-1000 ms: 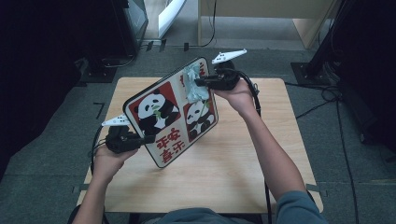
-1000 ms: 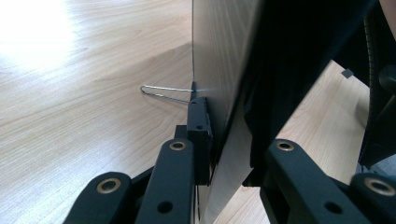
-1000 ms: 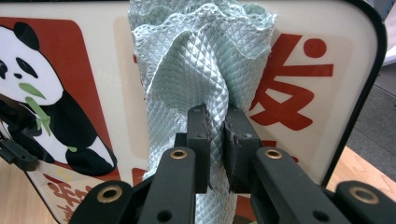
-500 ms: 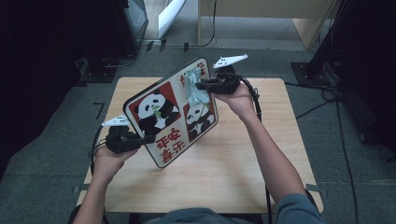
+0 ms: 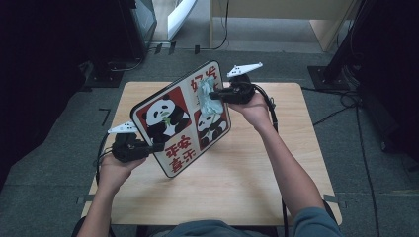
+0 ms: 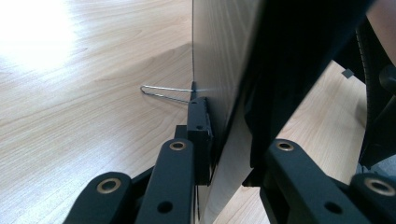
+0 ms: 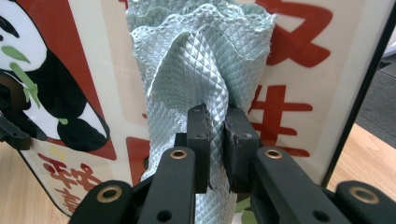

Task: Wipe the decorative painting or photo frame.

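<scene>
A picture board with pandas and red signs is held up on edge over the table, tilted back. It is held by the left gripper at its lower edge. In the left gripper view, the board's edge is seen right between the two black jaws, and the jaws are clamped on it, one on each side. A thin wire loop is seen just past the left jaw, sticking out from the back of the board near the wood of the table.

A pale green cloth is held by the right gripper. Its jaws are pressed tight together on the cloth. In the right gripper view, the cloth is pinched in the middle and is bunched up, with its folds spread out above the jaws. The cloth is pressed flat against the front of the board, straight ahead of the jaws. A panda is seen to the left of the jaws, and big red signs are seen to the right of them and just behind the cloth.

In the high view, the cloth is laid on the upper right part of the board, just above the small panda. The two grippers are kept well apart, one at each end of the board. Each gripper is held by a hand, and a white plate is carried on top of the right one.
</scene>
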A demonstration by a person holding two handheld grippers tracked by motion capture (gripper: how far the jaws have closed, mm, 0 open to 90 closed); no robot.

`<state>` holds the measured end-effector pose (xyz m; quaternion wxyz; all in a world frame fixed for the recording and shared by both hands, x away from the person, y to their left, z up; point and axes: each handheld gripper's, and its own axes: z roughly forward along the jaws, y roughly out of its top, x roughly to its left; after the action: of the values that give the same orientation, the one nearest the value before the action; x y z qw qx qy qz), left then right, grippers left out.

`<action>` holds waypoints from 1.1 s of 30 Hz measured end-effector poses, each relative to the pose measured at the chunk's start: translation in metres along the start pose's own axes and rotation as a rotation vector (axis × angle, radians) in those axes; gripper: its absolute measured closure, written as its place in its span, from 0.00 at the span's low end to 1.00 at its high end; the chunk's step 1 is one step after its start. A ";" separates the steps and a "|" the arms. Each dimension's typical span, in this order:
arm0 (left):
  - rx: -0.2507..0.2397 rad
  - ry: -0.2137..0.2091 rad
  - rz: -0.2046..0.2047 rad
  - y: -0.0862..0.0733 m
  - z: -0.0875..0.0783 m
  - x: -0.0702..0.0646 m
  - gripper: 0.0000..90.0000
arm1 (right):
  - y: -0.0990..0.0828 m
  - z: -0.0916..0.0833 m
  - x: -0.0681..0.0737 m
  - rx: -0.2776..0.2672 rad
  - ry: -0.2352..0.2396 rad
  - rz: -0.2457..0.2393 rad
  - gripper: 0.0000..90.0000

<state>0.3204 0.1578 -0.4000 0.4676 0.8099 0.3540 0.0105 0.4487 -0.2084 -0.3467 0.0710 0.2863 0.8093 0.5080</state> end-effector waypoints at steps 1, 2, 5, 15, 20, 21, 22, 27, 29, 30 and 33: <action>0.000 0.000 0.000 0.000 0.000 0.000 0.88 | -0.001 0.000 0.000 0.001 0.001 0.000 0.92; 0.000 0.000 0.000 0.000 0.000 0.000 0.88 | -0.001 0.000 0.000 0.001 0.001 0.000 0.92; 0.000 0.000 0.000 0.000 0.000 0.000 0.88 | -0.003 0.001 0.000 0.005 0.000 0.001 0.92; 0.000 0.001 0.000 0.000 0.000 -0.001 0.88 | -0.016 0.004 0.000 0.003 -0.006 0.002 0.92; 0.000 0.000 0.002 0.000 0.000 -0.001 0.88 | -0.021 0.005 0.000 0.009 -0.010 0.007 0.92; 0.000 0.000 0.002 0.000 0.000 -0.001 0.88 | -0.023 0.005 0.001 0.008 -0.016 0.004 0.92; 0.000 0.000 0.002 0.000 0.000 -0.001 0.88 | -0.023 0.005 0.001 0.008 -0.016 0.004 0.92; 0.000 0.002 0.003 0.000 0.000 -0.001 0.88 | -0.029 0.007 0.000 0.029 -0.016 0.010 0.92; 0.001 0.001 0.002 0.000 0.000 -0.001 0.88 | -0.032 0.008 0.000 0.035 -0.019 0.015 0.92; 0.001 0.001 0.002 0.000 0.000 -0.001 0.88 | -0.032 0.008 0.000 0.035 -0.019 0.015 0.92; 0.000 0.003 0.002 0.000 0.000 -0.002 0.88 | -0.037 0.009 0.002 0.025 -0.030 0.009 0.91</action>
<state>0.3190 0.1570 -0.3998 0.4670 0.8102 0.3540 0.0120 0.4363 -0.2126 -0.3825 0.0772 0.2984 0.8130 0.4940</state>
